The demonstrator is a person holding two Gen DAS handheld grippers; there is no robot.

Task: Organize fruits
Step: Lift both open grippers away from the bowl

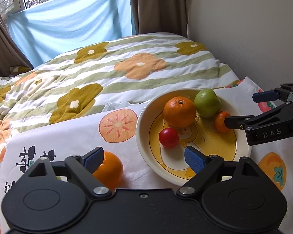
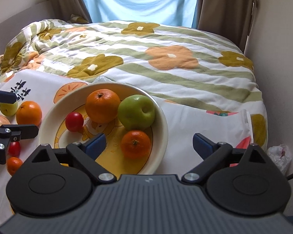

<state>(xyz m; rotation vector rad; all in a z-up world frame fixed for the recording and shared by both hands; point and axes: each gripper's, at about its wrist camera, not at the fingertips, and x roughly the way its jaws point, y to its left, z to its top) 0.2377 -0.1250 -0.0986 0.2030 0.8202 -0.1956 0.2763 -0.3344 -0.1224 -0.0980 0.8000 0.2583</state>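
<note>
A cream bowl (image 1: pixel 144 144) with a yellow picture inside holds a large orange (image 1: pixel 179 111), a green apple (image 1: pixel 206 103), a small mandarin (image 1: pixel 220 121) and a red tomato (image 1: pixel 168 137). The bowl (image 2: pixel 162 117) shows the same fruits in the right wrist view: orange (image 2: pixel 102 106), apple (image 2: pixel 136 112), mandarin (image 2: pixel 135 144), tomato (image 2: pixel 74 121). My left gripper (image 1: pixel 144 160) is open, with a loose orange (image 1: pixel 109 169) beside its left finger. My right gripper (image 2: pixel 149 144) is open over the bowl's near rim, just above the mandarin.
On the printed cloth (image 2: pixel 185 120) left of the bowl lie an orange (image 2: pixel 29 113), a pale green fruit (image 2: pixel 8 108), a reddish apple (image 2: pixel 0 120), a small tomato (image 2: pixel 14 148) and a mandarin (image 2: pixel 14 164). A flowered quilt (image 1: pixel 107 68) lies behind. A wall is to the right.
</note>
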